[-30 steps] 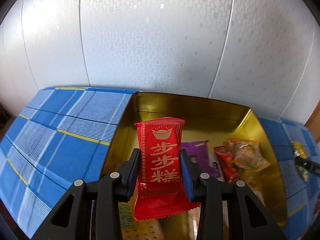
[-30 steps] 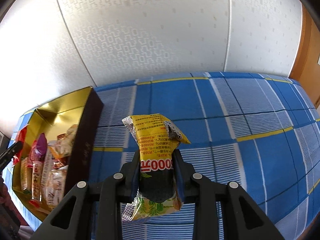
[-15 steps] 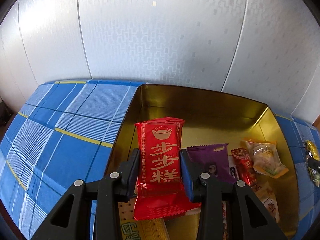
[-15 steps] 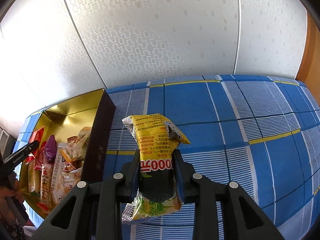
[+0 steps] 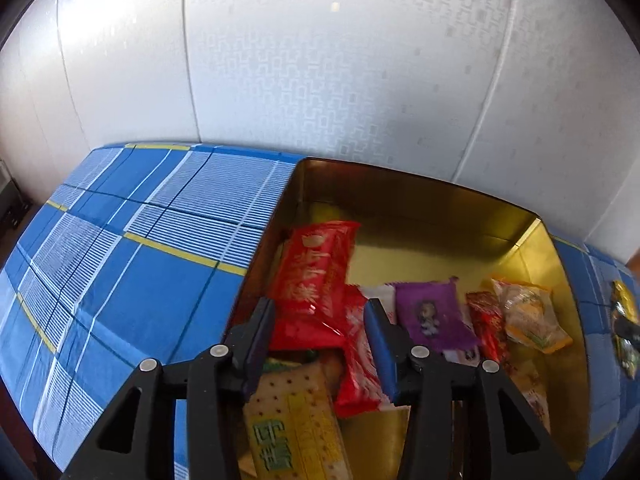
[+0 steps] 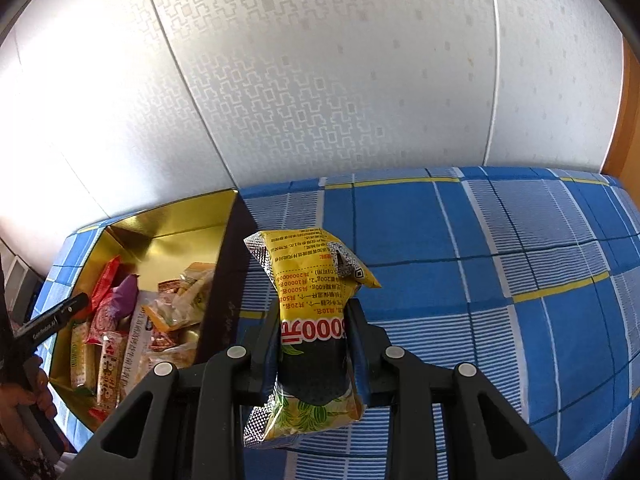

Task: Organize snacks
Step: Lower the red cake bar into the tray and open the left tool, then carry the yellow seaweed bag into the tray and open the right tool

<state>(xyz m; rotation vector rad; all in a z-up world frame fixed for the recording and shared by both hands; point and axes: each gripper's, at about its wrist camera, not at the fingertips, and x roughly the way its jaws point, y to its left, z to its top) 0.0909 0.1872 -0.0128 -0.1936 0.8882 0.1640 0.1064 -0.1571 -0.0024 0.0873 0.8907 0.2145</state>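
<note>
A gold tin box (image 5: 420, 204) sits on a blue checked cloth and holds several snack packets. My left gripper (image 5: 320, 320) is open above the box's near left part. A red packet with gold writing (image 5: 312, 276) lies tilted just ahead of the fingers, blurred, leaning on the left wall. My right gripper (image 6: 312, 336) is shut on a yellow and black snack packet (image 6: 312, 312), held above the cloth to the right of the box (image 6: 176, 224). The left gripper's finger (image 6: 56, 316) shows over the box in the right wrist view.
In the box lie a purple packet (image 5: 432, 316), a red stick packet (image 5: 484, 324), a clear orange packet (image 5: 528, 312) and a yellow cracker pack (image 5: 296, 424). A white patterned wall (image 5: 320, 60) stands behind. A wooden edge (image 6: 624, 104) is at the far right.
My left gripper has opened and let go of the red packet, which has dropped into the box at its left wall. My right gripper still holds the yellow packet and has moved closer to the box.
</note>
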